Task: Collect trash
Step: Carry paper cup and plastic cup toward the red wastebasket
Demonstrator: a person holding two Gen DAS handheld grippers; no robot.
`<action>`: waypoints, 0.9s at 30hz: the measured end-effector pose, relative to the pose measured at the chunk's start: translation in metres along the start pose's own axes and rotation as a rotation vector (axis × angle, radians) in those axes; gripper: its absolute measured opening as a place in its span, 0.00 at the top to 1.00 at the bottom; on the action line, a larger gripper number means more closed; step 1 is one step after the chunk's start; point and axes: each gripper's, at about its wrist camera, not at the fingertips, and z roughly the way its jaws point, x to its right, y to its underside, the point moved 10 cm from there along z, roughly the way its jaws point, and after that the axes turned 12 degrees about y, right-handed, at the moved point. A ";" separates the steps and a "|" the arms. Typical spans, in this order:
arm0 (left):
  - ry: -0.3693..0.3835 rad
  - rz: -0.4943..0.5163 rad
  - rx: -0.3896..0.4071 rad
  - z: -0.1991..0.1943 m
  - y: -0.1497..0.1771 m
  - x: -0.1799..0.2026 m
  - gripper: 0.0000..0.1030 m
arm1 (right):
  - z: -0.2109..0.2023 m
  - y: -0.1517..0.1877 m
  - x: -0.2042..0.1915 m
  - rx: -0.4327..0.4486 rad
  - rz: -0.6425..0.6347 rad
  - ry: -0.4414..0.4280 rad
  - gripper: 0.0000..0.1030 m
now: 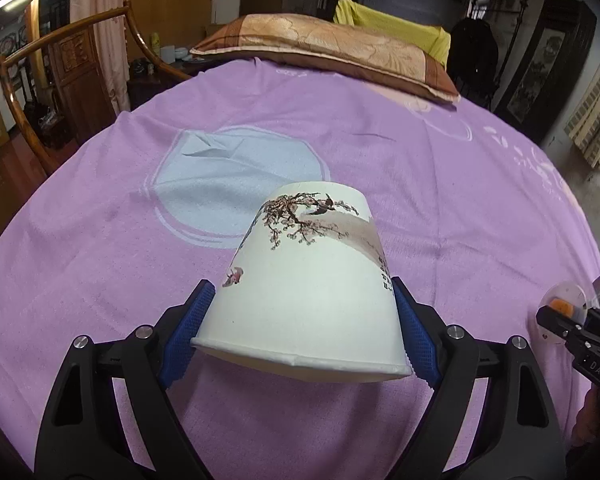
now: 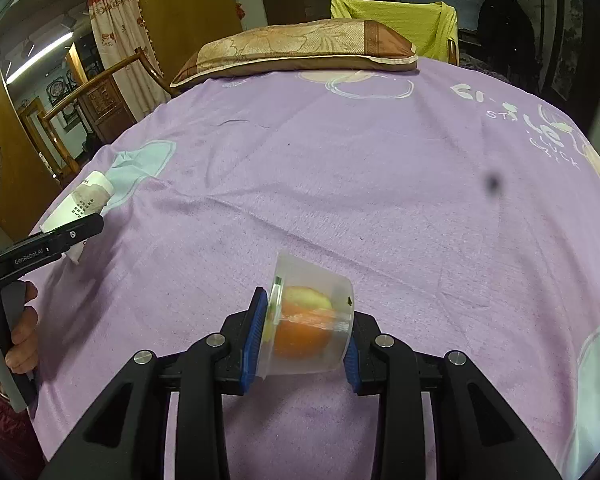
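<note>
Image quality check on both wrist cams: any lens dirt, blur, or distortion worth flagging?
Right wrist view: dark blurred smudge over the purple bedspread, likely lens dirt; plastic cup sharp. Left wrist view: no smudge, paper cup crisp. Both views: heavy fisheye bowing of the bed, dark vignette in the corners, dim background.

Both wrist views close, angled down; shared purple bedspread (image 1: 440, 184), pillow (image 2: 300, 48).

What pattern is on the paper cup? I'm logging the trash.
White paper cup with brown blossom branch and birds; clearest in left wrist view.
</note>
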 end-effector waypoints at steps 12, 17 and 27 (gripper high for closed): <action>-0.016 0.074 0.133 -0.059 0.010 0.032 0.19 | -0.025 -0.002 0.000 0.051 0.010 -0.029 0.67; -0.093 0.146 0.222 -0.100 0.017 0.049 0.19 | -0.043 0.001 -0.006 0.087 0.003 -0.049 0.67; -0.134 0.146 0.329 -0.168 0.045 0.060 0.19 | -0.104 0.019 -0.008 0.226 0.027 -0.076 0.67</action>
